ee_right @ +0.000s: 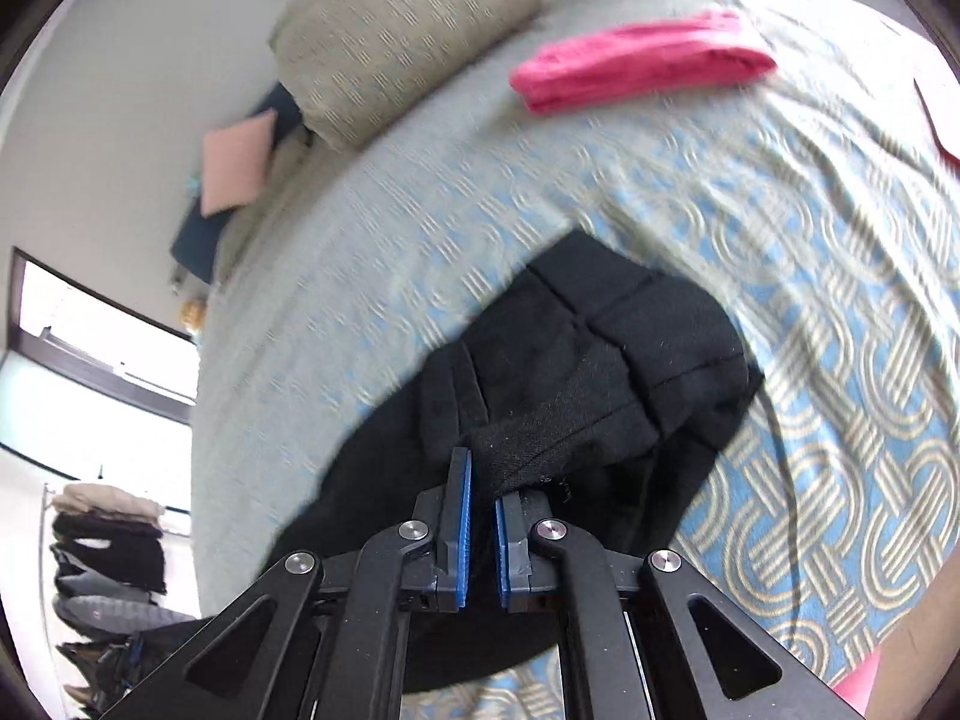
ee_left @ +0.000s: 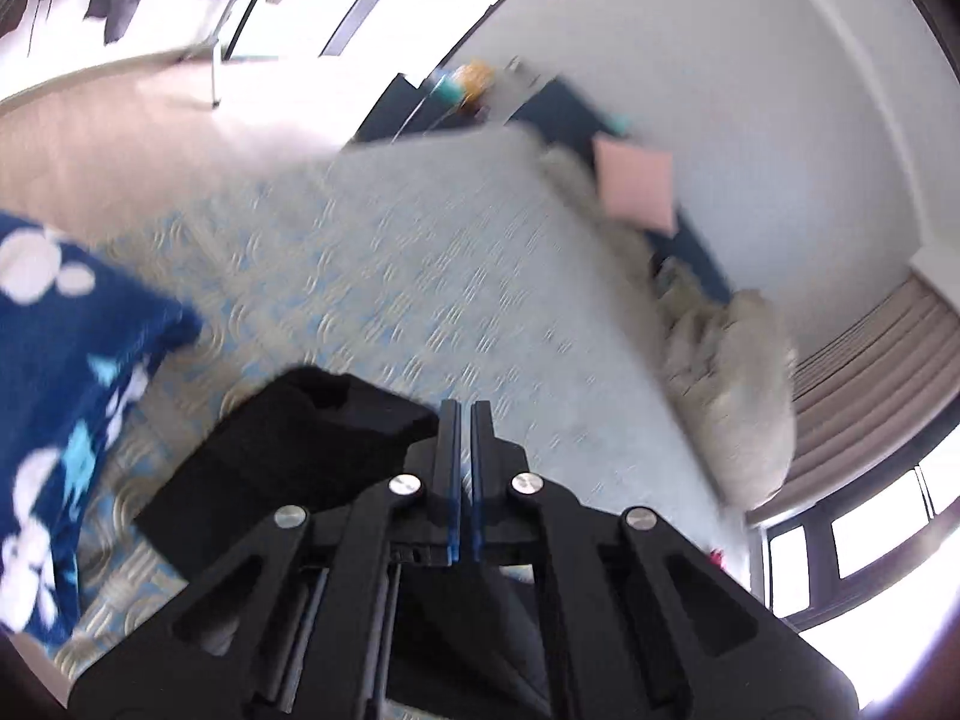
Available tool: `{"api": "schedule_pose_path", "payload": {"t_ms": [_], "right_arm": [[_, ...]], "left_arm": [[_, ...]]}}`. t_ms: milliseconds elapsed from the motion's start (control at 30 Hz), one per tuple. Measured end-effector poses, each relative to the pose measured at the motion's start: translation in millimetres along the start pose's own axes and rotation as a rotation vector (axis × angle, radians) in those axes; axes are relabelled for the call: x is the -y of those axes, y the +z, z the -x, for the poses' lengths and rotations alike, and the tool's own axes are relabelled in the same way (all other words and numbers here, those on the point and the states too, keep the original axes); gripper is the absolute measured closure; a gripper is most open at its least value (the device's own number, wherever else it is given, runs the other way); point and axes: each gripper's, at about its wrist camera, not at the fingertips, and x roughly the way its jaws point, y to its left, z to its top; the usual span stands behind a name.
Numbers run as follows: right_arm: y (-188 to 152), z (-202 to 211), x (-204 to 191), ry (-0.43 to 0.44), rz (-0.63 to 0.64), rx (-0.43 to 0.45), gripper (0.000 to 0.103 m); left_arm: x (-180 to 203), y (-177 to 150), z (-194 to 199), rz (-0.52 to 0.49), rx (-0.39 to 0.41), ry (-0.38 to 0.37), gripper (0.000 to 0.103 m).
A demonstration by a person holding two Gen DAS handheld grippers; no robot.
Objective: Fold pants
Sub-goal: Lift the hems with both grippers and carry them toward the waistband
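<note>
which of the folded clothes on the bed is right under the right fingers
The black pants, lying right in front of the right gripper. The pink folded garment sits far off near the bed's far edge, beside the beige pillow.

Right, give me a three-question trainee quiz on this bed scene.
1. True or false: the black pants lie on the patterned bedspread.
2. What colour is the folded garment near the far edge? A green, B pink, C white.
3. Fill in: the square cushion by the wall is ____.

Key: 1 true; 2 B; 3 pink.
</note>
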Motion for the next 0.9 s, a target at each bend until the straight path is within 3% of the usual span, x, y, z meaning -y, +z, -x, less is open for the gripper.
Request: {"api": "schedule_pose_path", "payload": {"t_ms": [100, 200, 300, 400, 467, 500, 533, 600, 700, 800, 900], "right_arm": [[1, 10, 8, 0.024, -0.03, 0.012, 0.098], [-7, 1, 27, -0.023, -0.047, -0.025, 0.098], [-22, -15, 49, -0.087, -0.081, -0.095, 0.098], [-29, -22, 66, -0.104, -0.123, -0.134, 0.096], [-30, -22, 67, -0.117, -0.118, -0.148, 0.096], [-30, -21, 67, -0.126, -0.115, -0.147, 0.094], [-29, -18, 64, -0.135, -0.113, -0.144, 0.094], [-30, -9, 60, -0.138, -0.102, -0.122, 0.092], [-34, 8, 32, -0.174, -0.006, -0.075, 0.089], [-42, 23, -8, -0.183, 0.162, -0.032, 0.086], [-54, 28, -45, -0.137, 0.292, -0.052, 0.08]], "left_arm": [[-50, -19, 6, 0.101, 0.013, 0.026, 0.1], [-121, -56, -19, 0.236, -0.129, 0.175, 0.1], [-146, -80, -26, 0.228, -0.177, 0.244, 0.1], [-130, -78, -28, 0.159, -0.185, 0.245, 0.098], [-108, -65, -34, 0.119, -0.189, 0.23, 0.076], [-98, -60, -35, 0.108, -0.178, 0.228, 0.051], [-88, -54, -37, 0.108, -0.156, 0.224, 0.034], [-71, -44, -43, 0.113, -0.122, 0.211, 0.028], [-54, -29, -73, 0.097, -0.178, 0.21, 0.028], [-47, -15, -112, 0.106, -0.219, 0.292, 0.027], [-57, 0, -147, 0.164, -0.269, 0.326, 0.027]]}}
